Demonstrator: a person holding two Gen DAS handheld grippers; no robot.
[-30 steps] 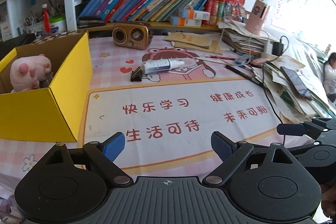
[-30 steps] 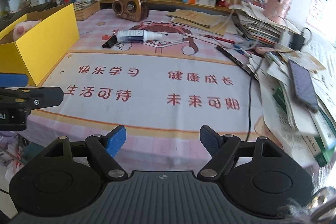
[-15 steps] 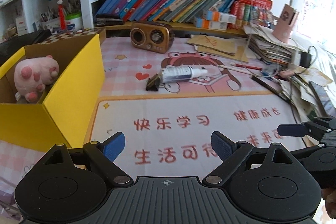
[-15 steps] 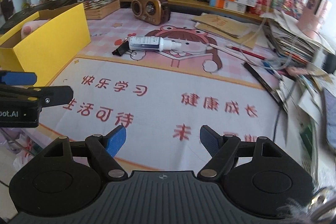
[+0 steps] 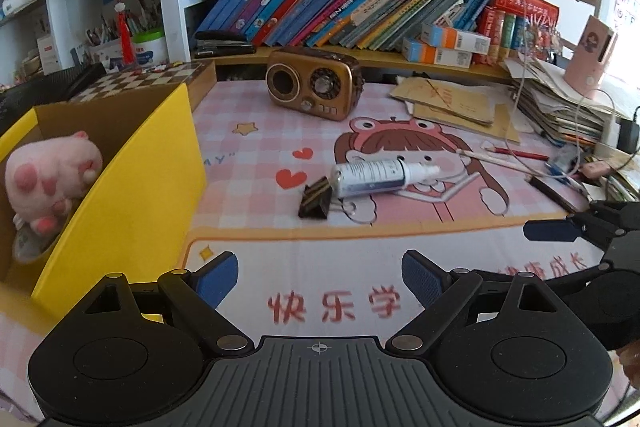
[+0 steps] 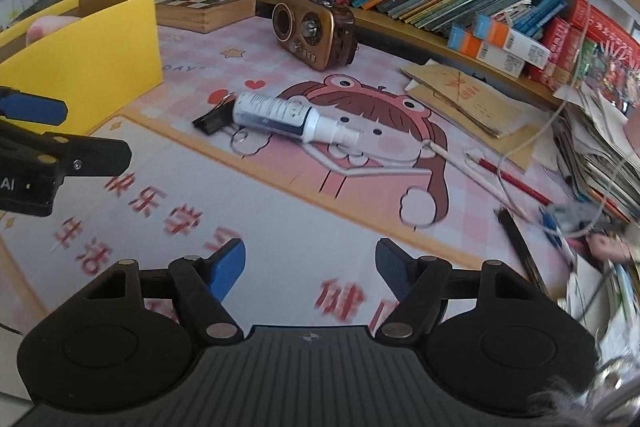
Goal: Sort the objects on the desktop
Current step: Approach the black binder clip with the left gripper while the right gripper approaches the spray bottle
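bottle (image 6: 280, 115) mid-frame on mat, clip (image 6: 214, 119) touching its base | light, stiff, slick, rolls: grab across body | left gripper (image 5: 320, 277) spread, empty | right gripper (image 6: 310, 265) closing, nothing between | box (image 5: 132, 187) left

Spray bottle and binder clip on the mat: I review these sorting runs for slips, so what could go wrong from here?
1. The spray bottle lies on its side, its base against the binder clip; a grab at one may nudge the other.
2. The bottle is round, so it could roll from the closing, empty right gripper.
3. The left gripper is close alongside; the two may collide if both reach in.
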